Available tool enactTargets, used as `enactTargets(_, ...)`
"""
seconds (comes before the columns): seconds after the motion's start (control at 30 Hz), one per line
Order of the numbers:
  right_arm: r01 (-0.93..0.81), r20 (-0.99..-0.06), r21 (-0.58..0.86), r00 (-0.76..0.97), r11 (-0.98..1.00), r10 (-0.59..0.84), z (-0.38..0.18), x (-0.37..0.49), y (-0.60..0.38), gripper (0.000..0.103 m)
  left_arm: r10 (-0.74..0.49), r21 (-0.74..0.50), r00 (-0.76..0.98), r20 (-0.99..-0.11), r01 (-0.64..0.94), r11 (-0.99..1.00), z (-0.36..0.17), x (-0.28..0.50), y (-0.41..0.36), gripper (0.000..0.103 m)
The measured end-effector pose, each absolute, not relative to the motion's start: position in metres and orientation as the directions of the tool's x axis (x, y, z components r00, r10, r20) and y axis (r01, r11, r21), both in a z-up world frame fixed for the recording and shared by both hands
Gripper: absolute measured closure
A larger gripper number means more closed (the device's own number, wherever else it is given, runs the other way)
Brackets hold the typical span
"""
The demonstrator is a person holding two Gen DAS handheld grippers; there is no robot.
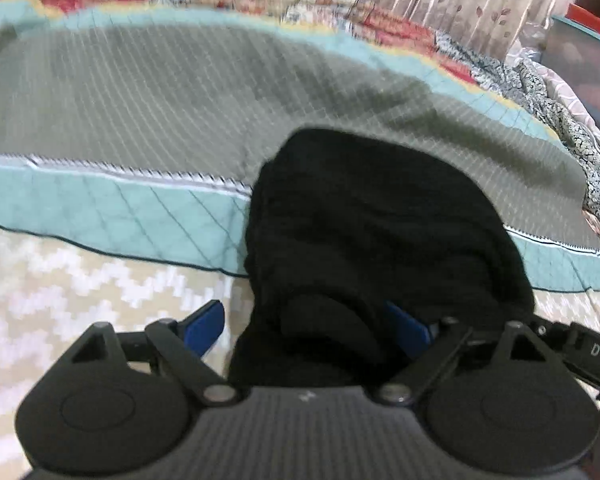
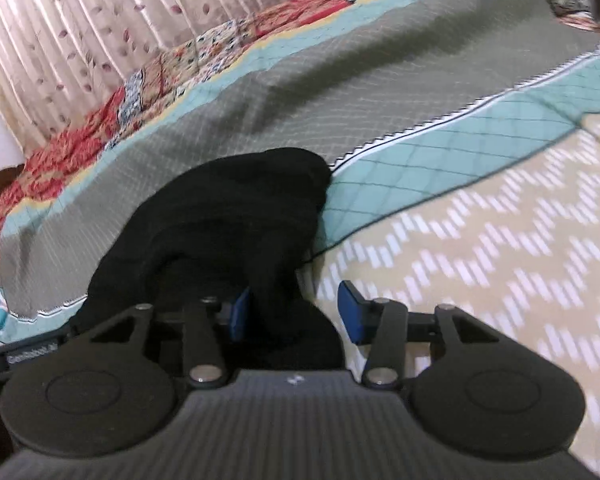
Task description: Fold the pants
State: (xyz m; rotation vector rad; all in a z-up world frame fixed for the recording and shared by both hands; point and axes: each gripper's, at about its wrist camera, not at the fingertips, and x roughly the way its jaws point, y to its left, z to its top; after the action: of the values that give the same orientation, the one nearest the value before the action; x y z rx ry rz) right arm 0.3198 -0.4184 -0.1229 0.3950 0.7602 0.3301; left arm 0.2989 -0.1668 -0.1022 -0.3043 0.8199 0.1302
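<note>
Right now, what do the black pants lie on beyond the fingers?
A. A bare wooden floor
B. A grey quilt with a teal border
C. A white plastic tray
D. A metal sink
B: in both wrist views the black pants drape over the grey quilt and its teal border.

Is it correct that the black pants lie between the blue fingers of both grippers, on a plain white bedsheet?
Not quite. The black pants do lie between the blue fingers of the left gripper and right gripper, but the bedding is a quilt with grey and teal panels, as the right wrist view shows.
</note>
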Motion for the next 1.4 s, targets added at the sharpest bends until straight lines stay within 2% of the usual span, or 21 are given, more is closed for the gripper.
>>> enactTargets(0.17,-0.114,-0.613,0.479,0.667,0.871,0.424,-0.115,0.261,-0.426,0.053,0.087,-0.089,0.651,-0.754,-0.233,0.968,-0.084,0.246,-0.178,0.011)
enactTargets(0.4,-0.129,-0.647,0.469,0.624,0.874,0.439,-0.101,0.180,-0.422,0.051,0.126,-0.031,0.601,-0.789,-0.244,0.969,-0.069,0.152,-0.200,0.008)
enactTargets(0.5,-0.165,-0.648,0.435,0.625,0.885,0.435,-0.093,0.140,-0.420,0.040,0.131,-0.032,0.594,-0.794,-0.255,0.966,-0.059,0.111,-0.205,0.005)
enactTargets(0.57,-0.181,-0.649,0.427,0.621,0.886,0.439,-0.090,0.116,-0.420,0.026,0.143,-0.021,0.600,-0.787,-0.258,0.966,-0.053,0.088,-0.211,0.003)
enactTargets(0.63,-0.194,-0.650,0.429,0.611,0.882,0.451,-0.088,0.097,-0.419,0.017,0.159,-0.008,0.609,-0.777,-0.262,0.965,-0.047,0.068,-0.215,0.000)
enactTargets(0.83,-0.220,-0.670,0.372,0.609,0.902,0.425,-0.070,0.056,-0.410,0.004,0.172,-0.009,0.628,-0.759,-0.274,0.962,-0.035,0.016,-0.231,0.000)
enactTargets(1.1,-0.238,-0.649,0.382,0.619,0.893,0.443,-0.057,0.025,-0.414,0.003,0.218,0.060,0.644,-0.733,-0.258,0.964,-0.022,-0.008,-0.248,0.000)
enactTargets(1.4,-0.206,-0.639,0.370,0.651,0.906,0.409,-0.057,0.026,-0.416,0.002,0.223,0.040,0.641,-0.734,-0.287,0.957,-0.030,-0.005,-0.245,0.000)
